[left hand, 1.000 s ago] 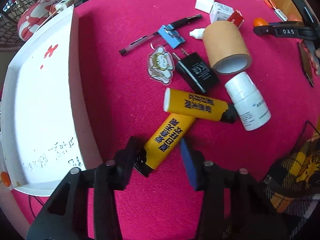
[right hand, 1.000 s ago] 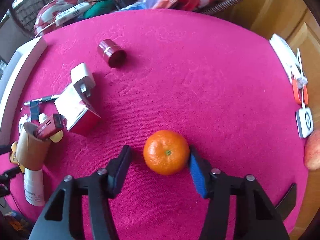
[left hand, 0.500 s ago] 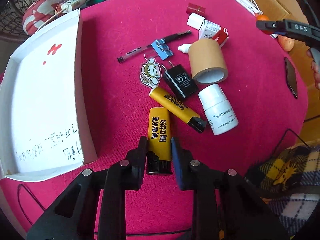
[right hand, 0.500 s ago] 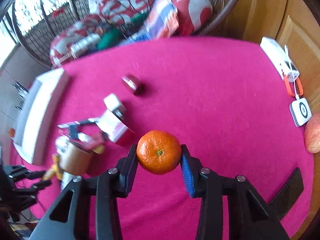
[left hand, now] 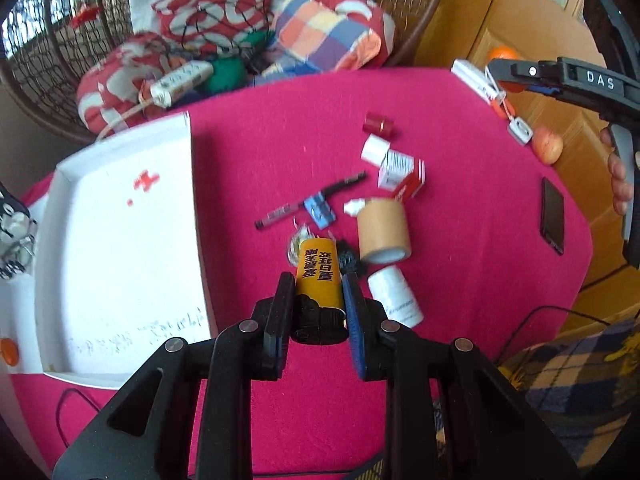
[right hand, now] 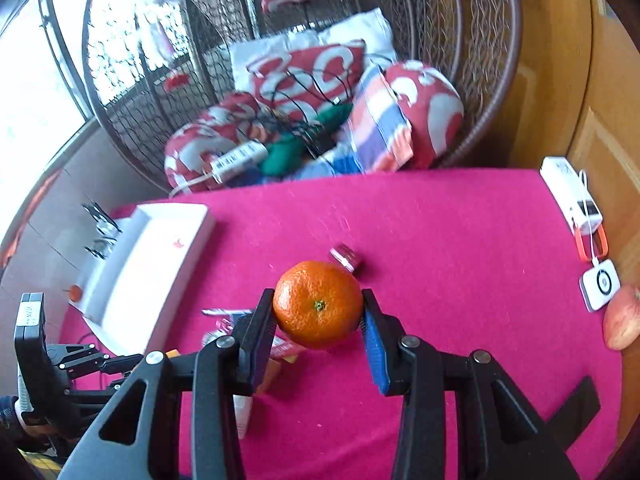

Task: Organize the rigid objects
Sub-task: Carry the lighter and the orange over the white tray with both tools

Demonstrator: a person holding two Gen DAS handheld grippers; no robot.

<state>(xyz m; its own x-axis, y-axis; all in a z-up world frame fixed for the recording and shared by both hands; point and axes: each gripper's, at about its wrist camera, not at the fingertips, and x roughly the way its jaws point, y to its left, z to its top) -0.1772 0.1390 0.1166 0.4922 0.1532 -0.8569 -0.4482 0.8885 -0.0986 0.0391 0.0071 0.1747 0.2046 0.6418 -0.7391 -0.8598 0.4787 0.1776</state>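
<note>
Yellow tube (left hand: pixel 318 276) in left hand-held gripper (left hand: pixel 318 314)

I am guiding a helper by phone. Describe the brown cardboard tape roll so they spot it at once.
On the pink-red tablecloth, look right of the big white shallow box, in the clutter at mid-table. The brown cardboard tape roll lies beside a white plastic pill bottle; it alone is a hollow tan cylinder with a white inner rim.

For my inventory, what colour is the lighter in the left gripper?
The lighter is yellow with dark lettering and a black top, clearest in the left wrist view.
</note>
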